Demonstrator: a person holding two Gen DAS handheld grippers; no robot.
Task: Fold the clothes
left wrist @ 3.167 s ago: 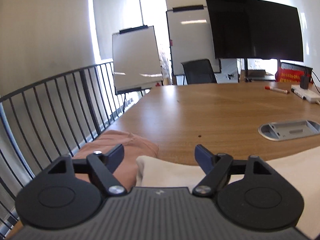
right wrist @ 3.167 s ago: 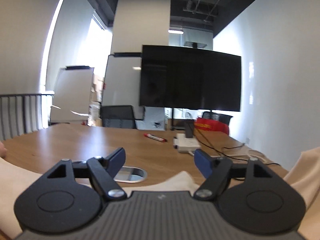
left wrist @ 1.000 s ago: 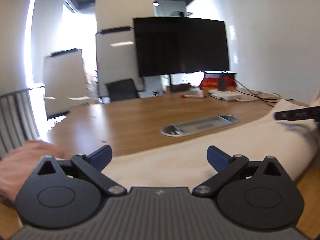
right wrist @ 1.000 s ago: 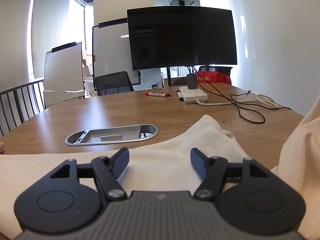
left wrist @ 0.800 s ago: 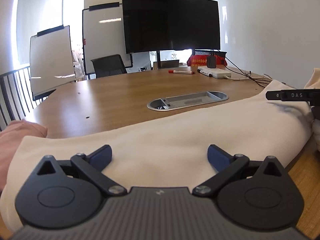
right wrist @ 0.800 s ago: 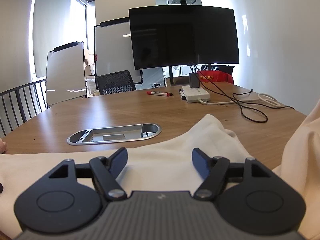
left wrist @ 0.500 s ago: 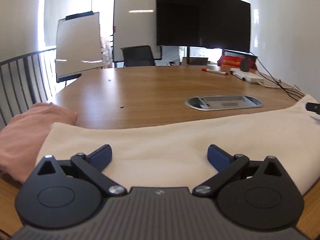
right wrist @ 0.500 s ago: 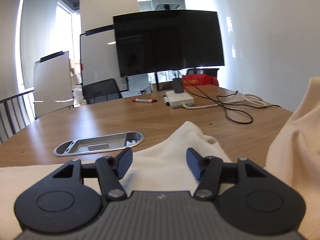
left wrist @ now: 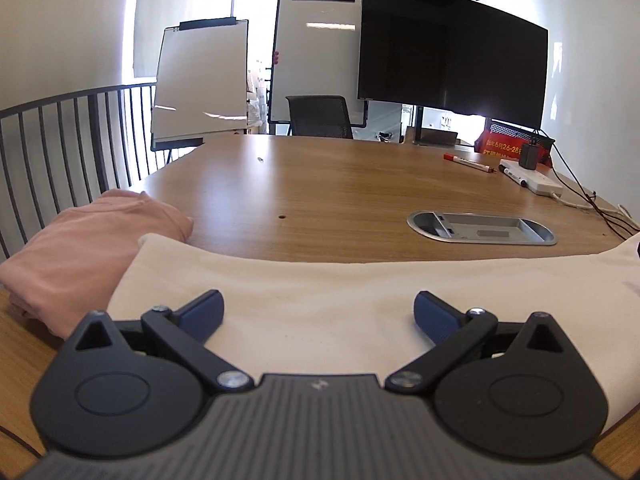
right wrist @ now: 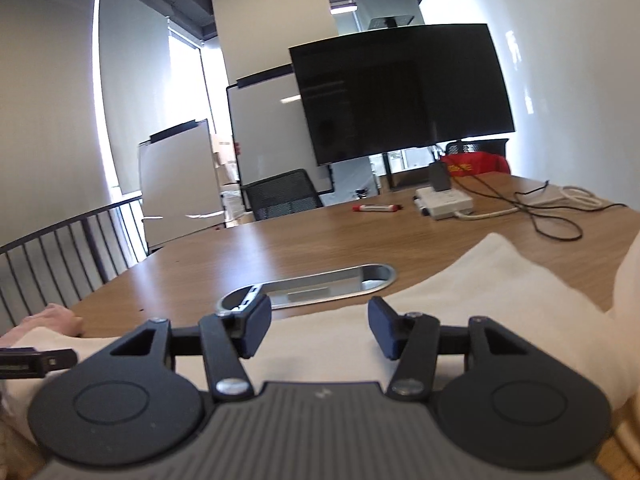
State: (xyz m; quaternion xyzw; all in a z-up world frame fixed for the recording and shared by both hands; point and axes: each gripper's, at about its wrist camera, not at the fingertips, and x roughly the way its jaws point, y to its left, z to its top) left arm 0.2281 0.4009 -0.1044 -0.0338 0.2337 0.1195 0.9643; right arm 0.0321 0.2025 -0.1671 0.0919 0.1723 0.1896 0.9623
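A cream garment [left wrist: 360, 284] lies spread along the near edge of the wooden table; it also shows in the right wrist view [right wrist: 472, 280]. A folded pink garment [left wrist: 84, 240] sits at its left end, partly under the cream cloth, and shows in the right wrist view [right wrist: 52, 316]. My left gripper [left wrist: 319, 312] is open, empty, just above the cream cloth. My right gripper [right wrist: 318, 330] is open, jaws narrower, over the cloth further right. More cream fabric [right wrist: 628, 288] bunches at the right.
A metal cable tray [left wrist: 480, 227] is set into the table [left wrist: 340, 184] behind the cloth. A red marker [left wrist: 466, 162], a power strip [left wrist: 540, 184] and cables lie at the far right. A railing [left wrist: 60, 152] runs along the left. Whiteboards, a chair and a monitor stand behind.
Both grippers stay open and empty. The left view has swung back left, bringing the pink garment in. The right gripper's jaws have narrowed and its view tilted.
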